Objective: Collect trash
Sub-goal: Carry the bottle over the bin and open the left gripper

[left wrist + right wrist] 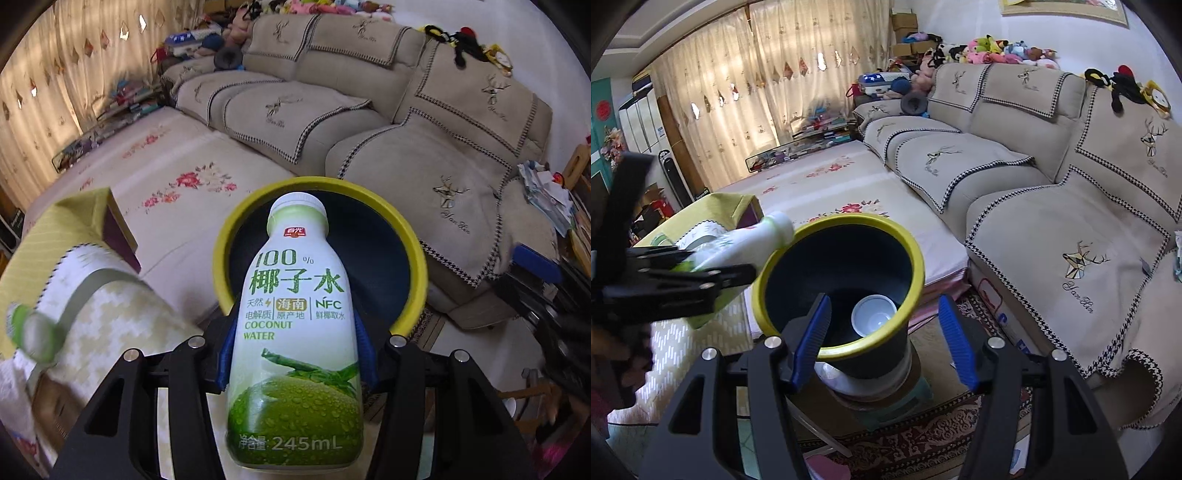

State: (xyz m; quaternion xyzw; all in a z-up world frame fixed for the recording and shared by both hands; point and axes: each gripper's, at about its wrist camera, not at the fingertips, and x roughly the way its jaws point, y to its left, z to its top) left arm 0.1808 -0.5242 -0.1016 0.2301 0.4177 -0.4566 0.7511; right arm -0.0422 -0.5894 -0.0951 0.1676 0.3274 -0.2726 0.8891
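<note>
My left gripper (pixel 295 347) is shut on a white and green coconut water bottle (pixel 295 332), cap pointing forward, just in front of the yellow-rimmed dark trash bin (pixel 413 243). In the right wrist view the same bottle (pixel 746 243) is held by the left gripper (pixel 701 273) at the bin's left rim (pixel 849 221). A white cup (pixel 873 315) lies inside the bin. My right gripper (pixel 884 332) is open and empty above the bin's near rim.
A beige sofa (pixel 1052 192) runs along the right. A floral-covered low table (pixel 831 188) lies behind the bin. A yellow-green box (pixel 74 221) and a tissue box (pixel 85 280) sit at the left. The bin stands on a stool (pixel 886 398) over a patterned rug.
</note>
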